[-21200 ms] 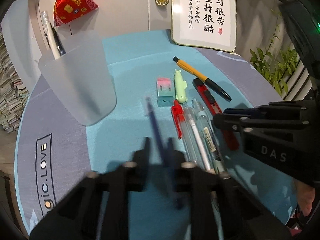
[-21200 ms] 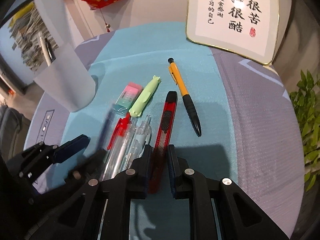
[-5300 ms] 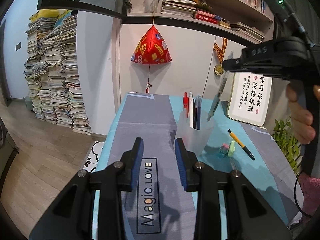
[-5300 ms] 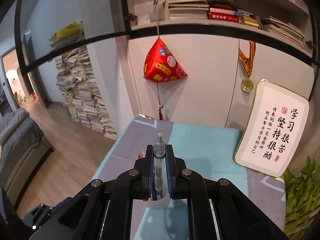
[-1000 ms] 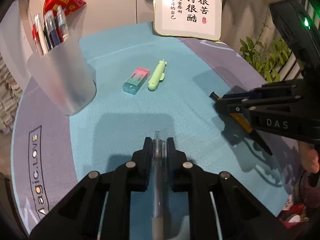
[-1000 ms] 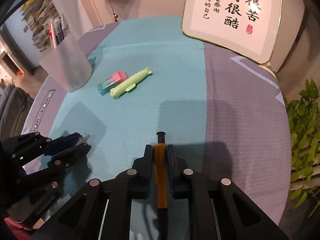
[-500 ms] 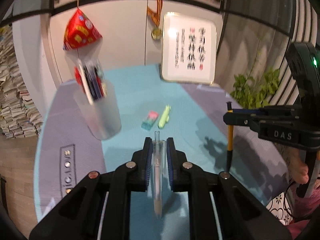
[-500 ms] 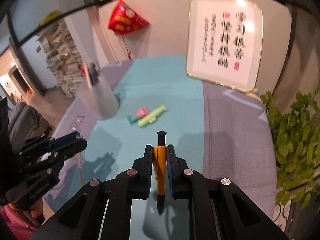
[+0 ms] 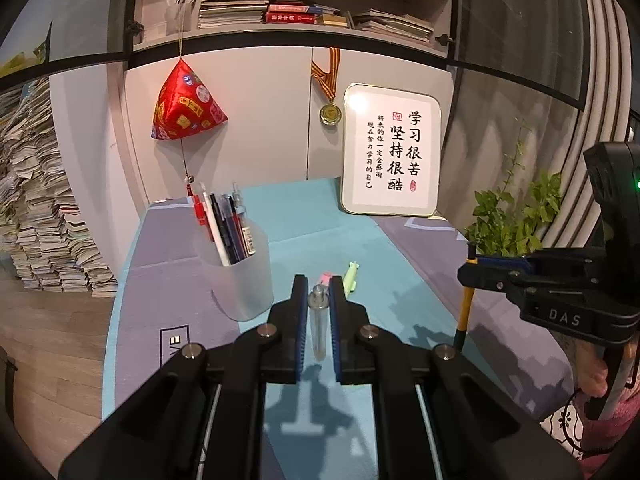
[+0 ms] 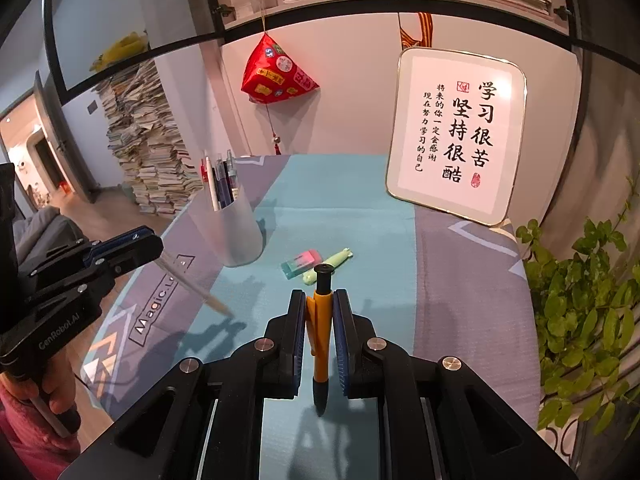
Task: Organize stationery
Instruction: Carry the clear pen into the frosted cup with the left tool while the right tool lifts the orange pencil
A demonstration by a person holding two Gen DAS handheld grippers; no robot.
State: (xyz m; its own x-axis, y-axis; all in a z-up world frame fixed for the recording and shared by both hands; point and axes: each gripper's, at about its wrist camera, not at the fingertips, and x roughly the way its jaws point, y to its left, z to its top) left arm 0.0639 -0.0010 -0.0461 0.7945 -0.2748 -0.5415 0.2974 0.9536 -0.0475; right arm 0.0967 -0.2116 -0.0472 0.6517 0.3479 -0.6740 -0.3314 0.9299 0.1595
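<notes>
L gripper [image 9: 319, 312] was pinching a clear pen [image 9: 319, 322], pads pressed on the barrel, pen hanging tip-down above the table mat [image 9: 360, 240]. L jaws had just closed a bit more on it. R gripper [image 10: 319, 320] was clamped on an orange pen [image 10: 321, 336] w/ black cap end up, also held clear of the mat. Frosted cup [image 9: 240, 276] stood on the mat to the left, w/ several pens [image 9: 224, 220] upright inside. Pink-teal eraser [image 10: 301, 263] and a light green pen-like item [image 10: 328, 265] lay touching, side by side, mid-mat, near the cup but apart from it. Framed calligraphy board [image 10: 456, 136] leaned at the far end.
</notes>
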